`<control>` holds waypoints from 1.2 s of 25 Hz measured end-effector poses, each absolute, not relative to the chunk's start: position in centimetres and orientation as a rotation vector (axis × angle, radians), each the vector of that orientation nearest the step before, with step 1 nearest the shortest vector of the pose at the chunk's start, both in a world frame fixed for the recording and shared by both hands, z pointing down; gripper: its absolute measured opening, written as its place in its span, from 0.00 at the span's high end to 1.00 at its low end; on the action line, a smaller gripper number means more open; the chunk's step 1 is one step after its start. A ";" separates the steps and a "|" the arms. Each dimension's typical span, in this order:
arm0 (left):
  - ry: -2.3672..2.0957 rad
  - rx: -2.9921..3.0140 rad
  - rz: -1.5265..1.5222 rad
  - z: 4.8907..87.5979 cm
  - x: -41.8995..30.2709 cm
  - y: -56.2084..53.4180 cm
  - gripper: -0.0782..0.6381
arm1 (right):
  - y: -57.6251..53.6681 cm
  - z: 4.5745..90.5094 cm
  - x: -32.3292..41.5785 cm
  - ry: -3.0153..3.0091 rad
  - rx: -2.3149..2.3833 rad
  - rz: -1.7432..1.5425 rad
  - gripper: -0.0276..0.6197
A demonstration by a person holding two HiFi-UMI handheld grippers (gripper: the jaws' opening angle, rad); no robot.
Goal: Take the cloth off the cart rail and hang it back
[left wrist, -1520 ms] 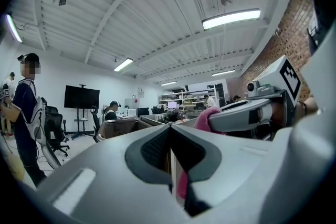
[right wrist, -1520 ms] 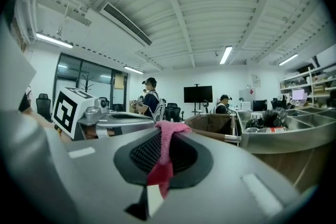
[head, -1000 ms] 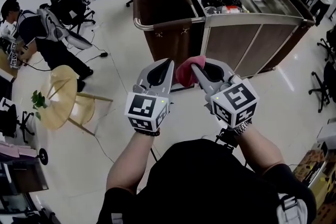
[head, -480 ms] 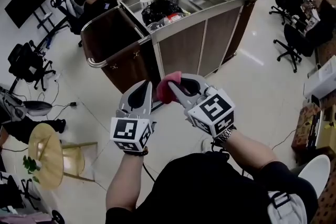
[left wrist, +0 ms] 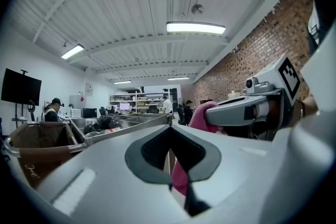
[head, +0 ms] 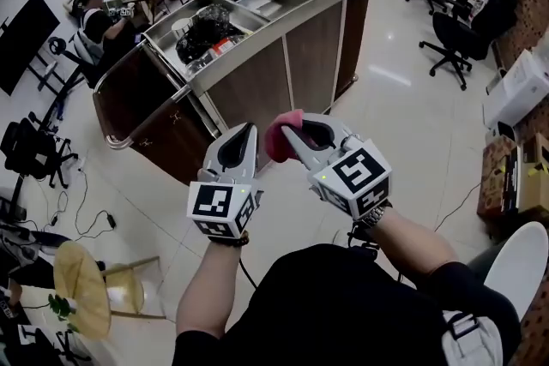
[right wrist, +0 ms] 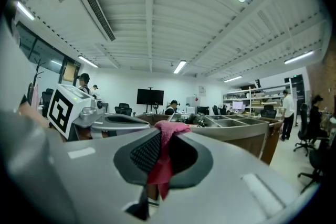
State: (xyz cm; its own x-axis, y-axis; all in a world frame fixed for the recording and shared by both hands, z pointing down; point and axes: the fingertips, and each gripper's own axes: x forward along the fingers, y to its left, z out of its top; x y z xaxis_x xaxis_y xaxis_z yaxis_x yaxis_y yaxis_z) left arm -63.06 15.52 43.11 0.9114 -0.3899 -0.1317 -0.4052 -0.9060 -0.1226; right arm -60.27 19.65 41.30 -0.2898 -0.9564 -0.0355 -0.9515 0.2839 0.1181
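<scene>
A pink cloth (head: 276, 139) is bunched at the tip of my right gripper (head: 286, 131), which is shut on it in mid-air, short of the cart (head: 287, 69). In the right gripper view the cloth (right wrist: 163, 157) hangs down between the closed fingers (right wrist: 143, 153). My left gripper (head: 246, 130) is held close beside it on the left, jaws together. In the left gripper view a strip of pink shows through the slit under its tips (left wrist: 169, 131); I cannot tell if it touches. The cart rail (head: 120, 141) curves round the cart's brown left end, bare.
The cart's steel top holds trays and a dark heap (head: 206, 30). A person sits at a desk (head: 94, 17) behind it. Office chairs (head: 450, 39) stand at the right, cardboard boxes (head: 515, 176) by the right edge, a yellow stool (head: 81, 291) and floor cables at lower left.
The view has swung: the cart now lies further left and turned, its long side facing me. Both grippers stay side by side, the cloth still in the right one.
</scene>
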 end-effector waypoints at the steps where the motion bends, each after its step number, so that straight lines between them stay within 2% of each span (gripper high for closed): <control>1: 0.594 -2.927 0.146 43.0 -61.4 15.8 0.89 | 19.9 41.1 -58.7 -2.477 1.869 -0.181 0.93; 11: 0.466 -2.939 0.071 40.8 -47.8 16.6 0.89 | 20.9 38.1 -45.7 -2.439 2.016 -0.159 0.93; 18: 0.383 -2.954 0.038 42.0 -38.7 17.5 0.89 | 21.6 39.3 -37.3 -2.378 2.088 -0.154 0.93; 30: 0.196 -2.977 -0.015 44.1 -28.2 19.1 0.89 | 23.0 41.6 -27.0 -2.243 2.259 -0.086 0.93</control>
State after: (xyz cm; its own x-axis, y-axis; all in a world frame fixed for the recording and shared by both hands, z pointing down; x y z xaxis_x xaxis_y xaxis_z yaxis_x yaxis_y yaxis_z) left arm -28.21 19.10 44.12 0.9914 -0.1309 -0.0002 -0.1293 -0.9790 -0.1575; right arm -26.98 22.97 41.62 0.0067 -0.9976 -0.0690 -0.9999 -0.0072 0.0074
